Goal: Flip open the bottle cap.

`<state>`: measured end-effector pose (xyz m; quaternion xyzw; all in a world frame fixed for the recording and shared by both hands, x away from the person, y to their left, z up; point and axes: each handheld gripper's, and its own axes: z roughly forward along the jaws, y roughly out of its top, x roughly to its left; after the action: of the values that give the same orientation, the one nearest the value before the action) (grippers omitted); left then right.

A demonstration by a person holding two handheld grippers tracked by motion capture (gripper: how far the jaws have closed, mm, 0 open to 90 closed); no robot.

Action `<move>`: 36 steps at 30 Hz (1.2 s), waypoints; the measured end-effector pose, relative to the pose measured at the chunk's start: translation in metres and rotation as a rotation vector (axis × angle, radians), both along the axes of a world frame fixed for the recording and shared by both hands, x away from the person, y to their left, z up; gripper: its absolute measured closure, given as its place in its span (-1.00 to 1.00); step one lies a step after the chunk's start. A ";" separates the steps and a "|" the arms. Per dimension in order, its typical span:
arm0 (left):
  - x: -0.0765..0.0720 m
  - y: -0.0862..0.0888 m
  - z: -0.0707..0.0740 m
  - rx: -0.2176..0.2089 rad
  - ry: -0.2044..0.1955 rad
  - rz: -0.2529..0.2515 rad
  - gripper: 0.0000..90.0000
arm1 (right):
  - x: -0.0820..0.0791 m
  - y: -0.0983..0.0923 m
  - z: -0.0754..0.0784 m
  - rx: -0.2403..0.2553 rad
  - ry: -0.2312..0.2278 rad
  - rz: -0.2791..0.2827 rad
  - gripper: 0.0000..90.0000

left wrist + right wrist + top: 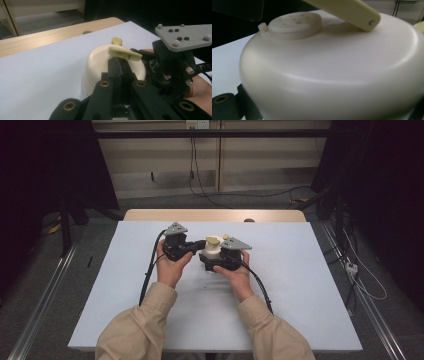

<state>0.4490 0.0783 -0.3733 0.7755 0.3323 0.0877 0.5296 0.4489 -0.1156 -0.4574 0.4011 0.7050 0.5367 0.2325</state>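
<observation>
Your left gripper [196,245] sits just left of the cream, dome-lidded plastic pot [212,251] near the middle of the white-topped table [280,285], its jaws meeting under the pale yellow flat handle [125,53] on the lid, while your right gripper [222,261] hugs the pot's right side.

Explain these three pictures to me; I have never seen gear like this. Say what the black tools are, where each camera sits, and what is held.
A person at a table covered in white holds a black two-jaw tool in each hand. The high view looks down from above. The other two cameras ride on the tools.

The left hand-held gripper has its jaws shut, their tips at a pale yellow lever on top of a cream domed container. The right hand-held gripper sits against that container; whether it clamps it I cannot tell. Its camera sees the dome close up, with a round perforated cap.
</observation>
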 end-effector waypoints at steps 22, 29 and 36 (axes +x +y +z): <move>0.010 -0.023 0.004 -0.014 -0.009 -0.014 1.00 | -0.001 -0.002 0.002 0.000 0.015 0.004 -0.87; 0.014 -0.030 0.007 -0.017 -0.013 -0.023 1.00 | -0.002 -0.003 0.002 -0.004 0.015 0.004 -0.87; 0.017 -0.034 0.008 -0.028 -0.012 -0.033 1.00 | -0.002 -0.003 0.003 -0.004 0.017 0.003 -0.87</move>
<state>0.4665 0.0441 -0.3651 0.7729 0.3174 0.0787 0.5438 0.4471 -0.1183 -0.4549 0.4041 0.7086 0.5321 0.2267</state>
